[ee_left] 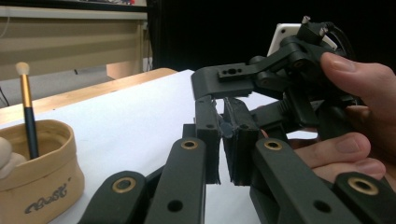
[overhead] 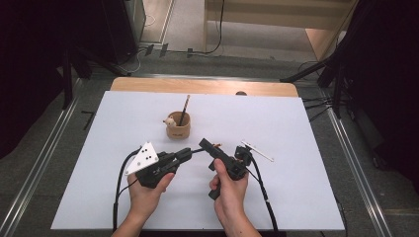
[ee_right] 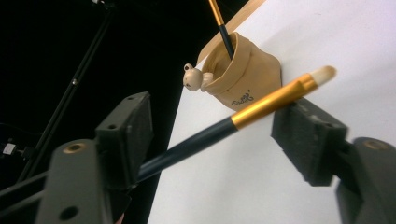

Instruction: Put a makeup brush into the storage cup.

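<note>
Jaws of the left gripper (ee_left: 225,140) are clamped shut on the dark handle end of a makeup brush (ee_right: 243,116), seen passing slantwise between the right gripper's (ee_right: 224,140) half-open pads, untouched by them. A gold ferrule and pale bristle tip are shown on the brush, held above the white table (overhead: 296,148) near a tan pouch (overhead: 178,129).
</note>
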Motion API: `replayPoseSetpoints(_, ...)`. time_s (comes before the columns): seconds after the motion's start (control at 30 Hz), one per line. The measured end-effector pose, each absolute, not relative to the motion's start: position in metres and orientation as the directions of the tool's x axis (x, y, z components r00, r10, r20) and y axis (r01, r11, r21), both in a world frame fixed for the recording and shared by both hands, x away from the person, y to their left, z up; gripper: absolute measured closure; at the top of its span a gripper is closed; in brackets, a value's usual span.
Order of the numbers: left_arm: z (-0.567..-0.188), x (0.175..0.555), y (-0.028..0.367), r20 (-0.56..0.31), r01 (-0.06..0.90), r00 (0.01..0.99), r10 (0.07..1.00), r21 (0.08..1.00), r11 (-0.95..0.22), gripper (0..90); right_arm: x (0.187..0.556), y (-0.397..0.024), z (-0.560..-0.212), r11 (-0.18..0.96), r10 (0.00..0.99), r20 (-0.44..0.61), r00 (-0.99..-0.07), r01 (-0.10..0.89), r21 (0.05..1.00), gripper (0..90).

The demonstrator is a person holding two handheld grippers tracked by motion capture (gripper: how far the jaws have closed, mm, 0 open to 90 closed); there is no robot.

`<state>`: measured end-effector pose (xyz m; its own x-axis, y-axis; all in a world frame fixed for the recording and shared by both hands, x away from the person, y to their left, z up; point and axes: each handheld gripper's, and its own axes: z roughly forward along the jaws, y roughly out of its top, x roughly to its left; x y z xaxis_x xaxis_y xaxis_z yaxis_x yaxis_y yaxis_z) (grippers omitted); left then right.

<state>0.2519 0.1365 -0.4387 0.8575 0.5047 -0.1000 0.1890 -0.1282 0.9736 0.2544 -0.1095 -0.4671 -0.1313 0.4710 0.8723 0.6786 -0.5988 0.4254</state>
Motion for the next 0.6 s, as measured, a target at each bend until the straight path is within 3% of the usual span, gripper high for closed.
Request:
replayPoseSetpoints(0.27,-0.438,0.251,0.137,-0.100,0.194,0.860,0.500,0.971,-0.139,86.2,0.255,-0.113,-0.468,-0.605,0.456,0.883,-0.112,0.688,0.400,52.9)
replayPoseSetpoints(0.37,-0.442,0.255,0.134,-0.134,0.245,0.871,0.473,0.953,-0.181,85.4,0.254,-0.117,-0.465,-0.627,0.409,0.903,-0.134,0.678,0.384,70.0)
replayPoseSetpoints(0.4,-0.444,0.257,0.132,-0.146,0.261,0.875,0.462,0.945,-0.195,79.0,0.253,-0.120,-0.462,-0.630,0.404,0.902,-0.152,0.669,0.395,81.7)
replayPoseSetpoints(0.47,-0.447,0.260,0.130,-0.172,0.296,0.874,0.455,0.930,-0.218,50.8,0.253,-0.127,-0.457,-0.637,0.418,0.886,-0.202,0.630,0.444,84.5)
replayPoseSetpoints(0.5,-0.448,0.261,0.130,-0.184,0.308,0.873,0.451,0.926,-0.220,42.1,0.254,-0.131,-0.453,-0.626,0.443,0.866,-0.231,0.612,0.483,84.5)
replayPoseSetpoints(0.6,-0.447,0.263,0.132,-0.194,0.319,0.863,0.467,0.925,-0.205,32.4,0.253,-0.142,-0.440,-0.565,0.573,0.765,-0.292,0.536,0.628,84.6)
